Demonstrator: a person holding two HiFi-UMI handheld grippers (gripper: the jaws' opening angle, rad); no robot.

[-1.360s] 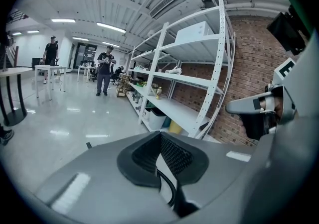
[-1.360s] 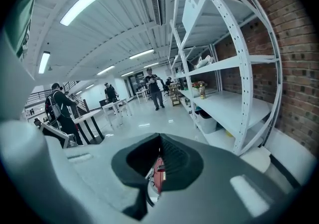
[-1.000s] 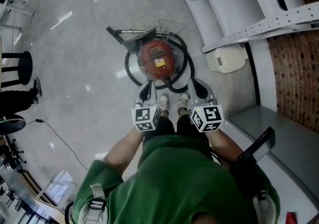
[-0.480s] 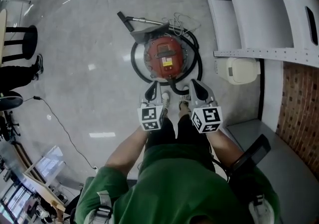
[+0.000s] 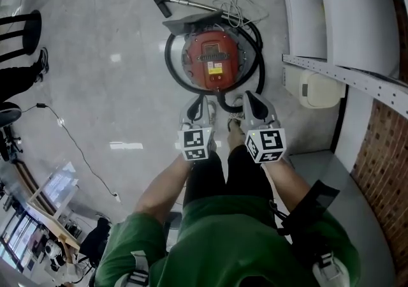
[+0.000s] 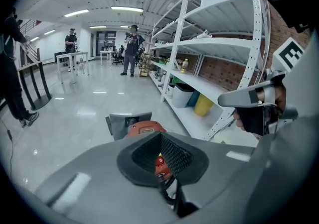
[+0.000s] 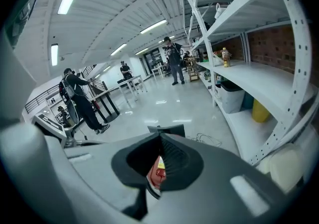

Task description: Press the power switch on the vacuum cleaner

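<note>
A round red vacuum cleaner point(image 5: 213, 57) stands on the grey floor with its black hose point(image 5: 171, 69) looped around it. Its wand and floor nozzle point(image 5: 167, 2) lie beyond. In the head view my left gripper point(image 5: 197, 104) and right gripper point(image 5: 249, 99) hover side by side just short of the vacuum's near edge, above the person's shoes. Both are shut with nothing held. In the left gripper view the red body point(image 6: 145, 128) shows above and through the closed jaws. In the right gripper view a sliver of red point(image 7: 157, 172) shows between them.
White metal shelving point(image 5: 344, 24) runs along the right, with a cream box point(image 5: 319, 89) on the floor under it and a brick wall behind. A black stool and a person's legs point(image 5: 19, 43) stand at the left. A thin cable point(image 5: 76, 145) trails across the floor.
The head view has swung, so the vacuum now sits higher and squarer ahead. Both grippers stay side by side and shut, pointing at its near edge.
</note>
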